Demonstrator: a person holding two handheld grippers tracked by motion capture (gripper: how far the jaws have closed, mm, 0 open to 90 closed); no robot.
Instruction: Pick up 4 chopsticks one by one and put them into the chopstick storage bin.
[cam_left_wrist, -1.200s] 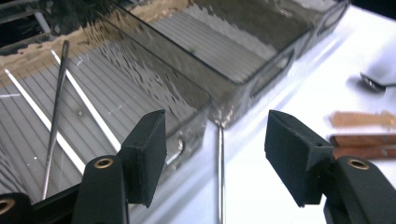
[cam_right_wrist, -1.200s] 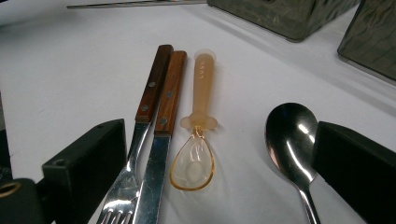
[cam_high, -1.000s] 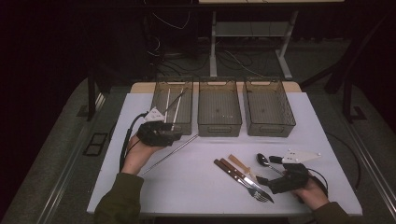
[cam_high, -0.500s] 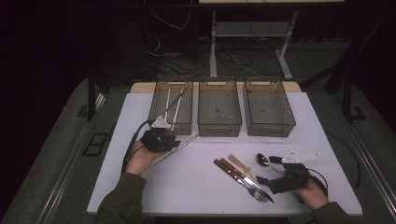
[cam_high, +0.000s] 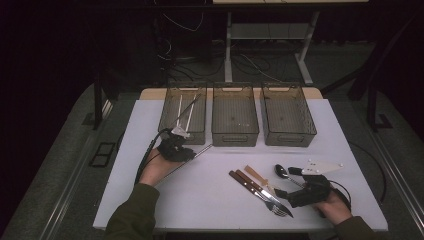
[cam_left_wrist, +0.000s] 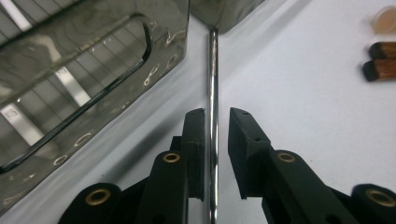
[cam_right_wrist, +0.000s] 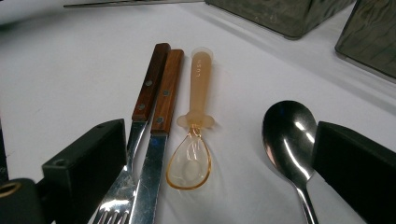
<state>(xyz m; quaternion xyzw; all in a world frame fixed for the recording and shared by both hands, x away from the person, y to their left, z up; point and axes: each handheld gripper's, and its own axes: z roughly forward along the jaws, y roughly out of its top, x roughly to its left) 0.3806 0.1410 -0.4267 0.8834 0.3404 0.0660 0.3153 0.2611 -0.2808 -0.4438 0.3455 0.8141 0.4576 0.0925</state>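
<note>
beside the left bin (cam_left_wrist: 84, 93), left claw (cam_left_wrist: 216, 116) closing, narrow gap around metal rod (cam_left_wrist: 213, 84), pads not yet pressing

You are working at a white table (cam_high: 210, 195) lit from above, while the room around it lies dark. At twelve o'clock, beyond the table's far edge, the white legs of a second desk (cam_high: 265, 32) stand over a tangle of cables (cam_high: 200, 62) on the grey floor (cam_high: 65, 165). A dark floor plate (cam_high: 102, 154) lies at nine o'clock.
</note>
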